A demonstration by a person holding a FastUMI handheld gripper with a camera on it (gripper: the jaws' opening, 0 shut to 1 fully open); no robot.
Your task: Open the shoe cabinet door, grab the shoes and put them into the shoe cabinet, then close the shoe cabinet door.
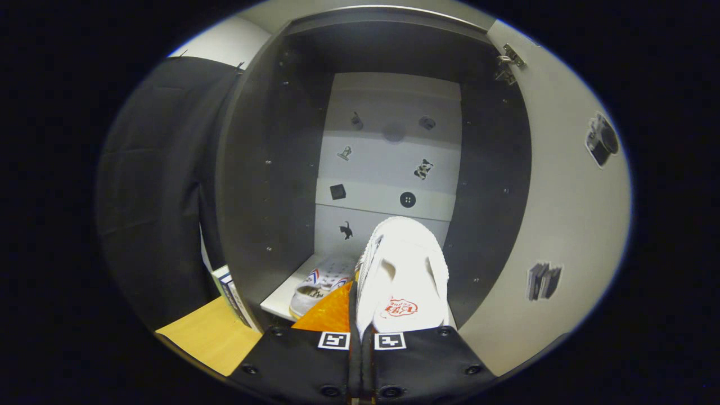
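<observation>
Gripping a white shoe (403, 275) (red logo unreadable), jaws face the open shoe cabinet (264, 169).

Claw (361, 332) fingers clamped nearly together

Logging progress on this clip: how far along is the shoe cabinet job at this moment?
Done: the cabinet door stands open, and one shoe already lies on the bottom shelf. In hand: the gripper is shut on a white shoe, held in front of the cabinet opening. Left: setting this shoe inside, letting go and closing the door.
</observation>
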